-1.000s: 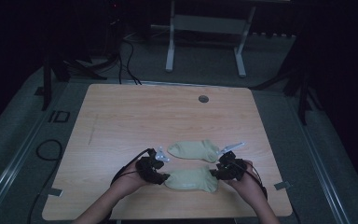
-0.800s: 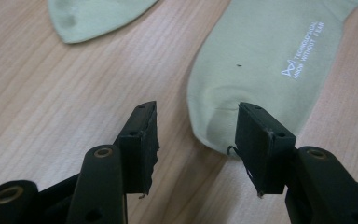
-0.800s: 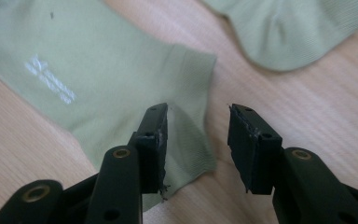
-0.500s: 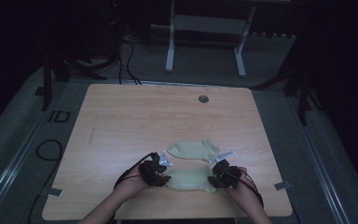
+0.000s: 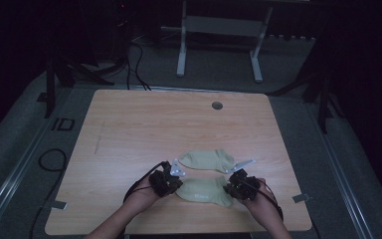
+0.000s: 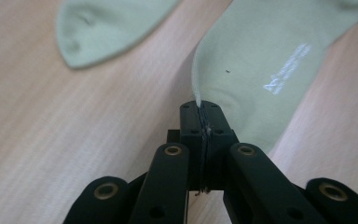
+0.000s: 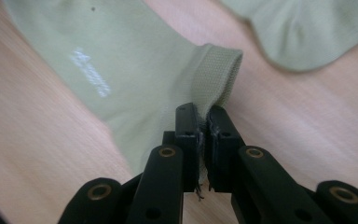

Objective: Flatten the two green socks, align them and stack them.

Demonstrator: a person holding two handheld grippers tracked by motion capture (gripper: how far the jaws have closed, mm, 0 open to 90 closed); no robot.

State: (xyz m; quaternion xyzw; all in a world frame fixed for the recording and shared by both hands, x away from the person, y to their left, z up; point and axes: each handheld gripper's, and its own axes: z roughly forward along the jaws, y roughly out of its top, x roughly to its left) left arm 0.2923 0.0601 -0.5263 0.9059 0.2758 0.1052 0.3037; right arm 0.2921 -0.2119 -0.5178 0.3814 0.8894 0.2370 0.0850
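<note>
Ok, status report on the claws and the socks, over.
Left claw has just closed, clamped on the near sock at one end. Right claw has just closed too, pinching its ribbed cuff. Far sock lies flat beside it, apart. Nothing in the way.

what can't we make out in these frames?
- Near sock: both ends hidden under left gripper and right gripper in high view.
- White print on it: blurred, unreadable in both gripper views.
- Far sock: cut off by the top edge in both gripper views.
- Round thing on table: too small to identify.
</note>
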